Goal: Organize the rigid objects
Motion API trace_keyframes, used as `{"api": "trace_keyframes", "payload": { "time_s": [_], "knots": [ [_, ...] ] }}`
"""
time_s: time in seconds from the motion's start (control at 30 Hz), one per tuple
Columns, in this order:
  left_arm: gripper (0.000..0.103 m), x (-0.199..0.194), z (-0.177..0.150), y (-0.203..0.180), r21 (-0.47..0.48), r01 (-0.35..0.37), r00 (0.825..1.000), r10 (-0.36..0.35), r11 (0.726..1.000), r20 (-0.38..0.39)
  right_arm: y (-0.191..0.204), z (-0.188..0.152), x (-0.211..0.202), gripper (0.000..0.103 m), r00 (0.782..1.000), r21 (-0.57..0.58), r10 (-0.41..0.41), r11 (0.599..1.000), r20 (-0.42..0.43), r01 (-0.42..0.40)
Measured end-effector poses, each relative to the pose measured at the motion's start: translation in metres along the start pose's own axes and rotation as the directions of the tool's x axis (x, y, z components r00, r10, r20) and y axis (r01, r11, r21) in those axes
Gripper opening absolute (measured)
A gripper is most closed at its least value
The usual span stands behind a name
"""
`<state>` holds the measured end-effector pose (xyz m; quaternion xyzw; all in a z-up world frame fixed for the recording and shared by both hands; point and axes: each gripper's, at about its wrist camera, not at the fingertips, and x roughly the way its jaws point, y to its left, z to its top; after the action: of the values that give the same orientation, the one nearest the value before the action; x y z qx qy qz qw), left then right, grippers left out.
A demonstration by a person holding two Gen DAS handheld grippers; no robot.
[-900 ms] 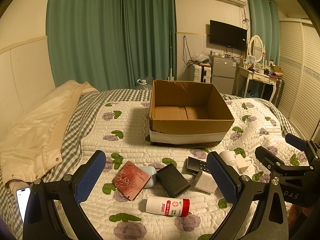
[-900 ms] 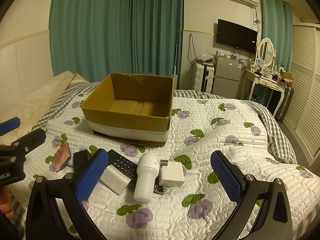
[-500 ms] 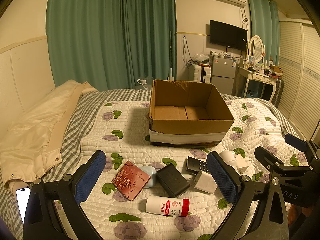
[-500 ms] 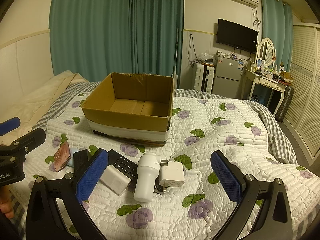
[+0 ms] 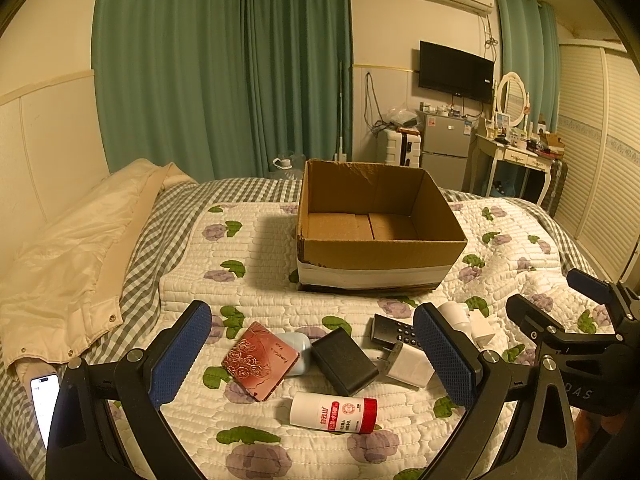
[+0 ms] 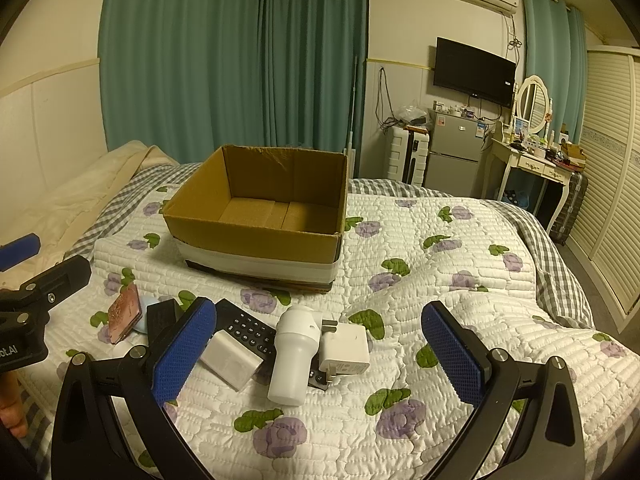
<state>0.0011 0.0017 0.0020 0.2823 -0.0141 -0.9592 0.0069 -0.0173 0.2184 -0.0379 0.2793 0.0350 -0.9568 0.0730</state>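
Nothing has moved; both jaws stay wide.

open cardboard box (image 5: 380, 240), clutter (image 5: 344, 360) before it, quilt (image 6: 460, 280) bare rightward

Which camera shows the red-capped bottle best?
The left wrist view: the red-capped bottle lies on its side in full sight between the open fingers. The right wrist view does not show it at all.

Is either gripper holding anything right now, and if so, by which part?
Nothing is held. The left gripper and the right gripper both hang over the bed with jaws wide open and nothing pressed between them; the cardboard box has nothing in it.
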Motion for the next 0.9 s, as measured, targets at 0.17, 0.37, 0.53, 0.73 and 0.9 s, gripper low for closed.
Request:
{"api": "trace_keyframes", "payload": {
  "time_s": [0.17,0.37,0.53,0.73,0.9],
  "knots": [
    [0.103,-0.003,0.002,-0.003,0.0,0.013,1.0,-0.013,1.0,0.009,0.0,0.0,0.0,0.103,1.0,-0.006,-0.001,1.0,0.004,0.001],
    [0.103,0.004,0.001,-0.002,-0.003,0.003,1.0,-0.003,1.0,-0.01,0.001,-0.001,0.002,0.103,1.0,-0.012,0.003,1.0,-0.009,-0.003],
    [0.1,0.026,-0.008,0.001,-0.001,-0.005,0.998,0.005,1.0,-0.062,-0.006,-0.012,0.021,0.103,0.997,-0.015,-0.028,1.0,-0.068,0.027],
    [0.097,0.057,-0.026,-0.007,0.042,0.008,0.988,-0.001,0.999,-0.154,-0.013,-0.022,0.037,0.103,0.992,0.002,-0.027,1.0,-0.12,0.028],
    [0.093,0.072,-0.038,-0.024,0.1,0.03,0.977,-0.009,0.995,-0.211,-0.018,-0.028,0.047,0.103,0.988,0.019,-0.01,1.0,-0.152,0.013]
  ]
}}
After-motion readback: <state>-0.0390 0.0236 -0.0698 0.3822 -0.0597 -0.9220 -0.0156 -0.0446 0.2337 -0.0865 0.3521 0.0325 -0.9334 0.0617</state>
